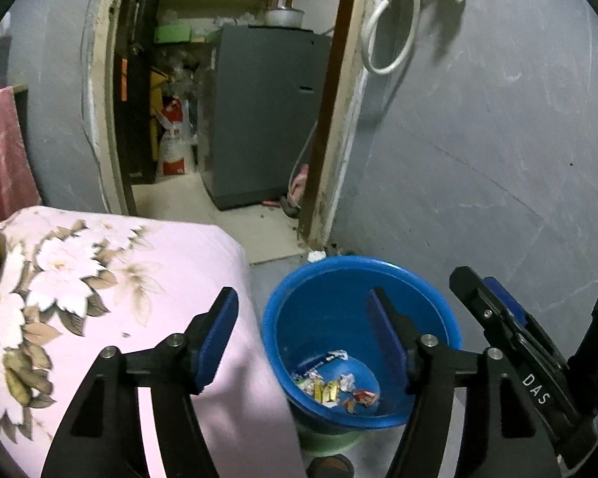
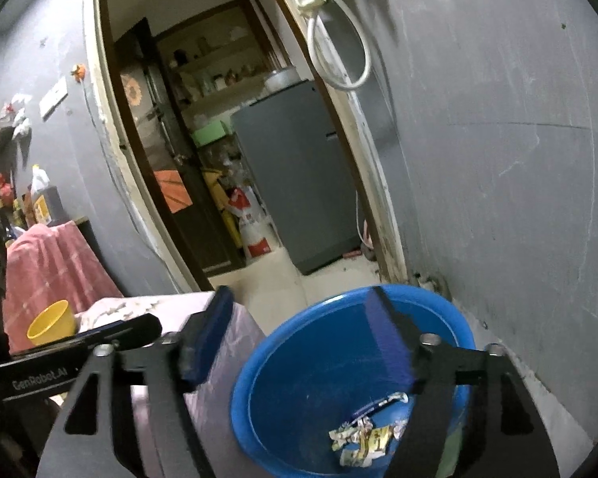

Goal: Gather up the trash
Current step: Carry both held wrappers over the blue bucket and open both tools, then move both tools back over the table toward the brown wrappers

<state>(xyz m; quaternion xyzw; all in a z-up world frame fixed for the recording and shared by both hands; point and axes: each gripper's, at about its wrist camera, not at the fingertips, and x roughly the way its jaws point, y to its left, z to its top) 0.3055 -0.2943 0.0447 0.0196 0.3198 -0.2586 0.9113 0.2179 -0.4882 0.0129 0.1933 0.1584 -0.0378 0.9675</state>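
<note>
A blue bucket (image 1: 273, 318) stands on the floor between the bed and the grey wall. Crumpled wrappers (image 1: 331, 388) lie at its bottom. In the left wrist view my left gripper (image 1: 305, 332) is open above the bucket's near-left rim, with nothing between its blue pads. A finger (image 1: 494, 310) of the right gripper shows at the right edge. In the right wrist view my right gripper (image 2: 299, 320) also hangs open and empty over the bucket (image 2: 251, 362), whose wrappers (image 2: 364, 436) lie below. A finger (image 2: 131, 328) of the left gripper crosses on the left.
A bed with a pink floral cover (image 1: 99, 298) sits close to the left of the bucket, and a yellow cup (image 2: 52, 322) rests on it. The bucket stands on a green base (image 1: 327, 440). Behind is a doorway with a grey fridge (image 1: 259, 115). A grey wall (image 1: 498, 139) closes the right.
</note>
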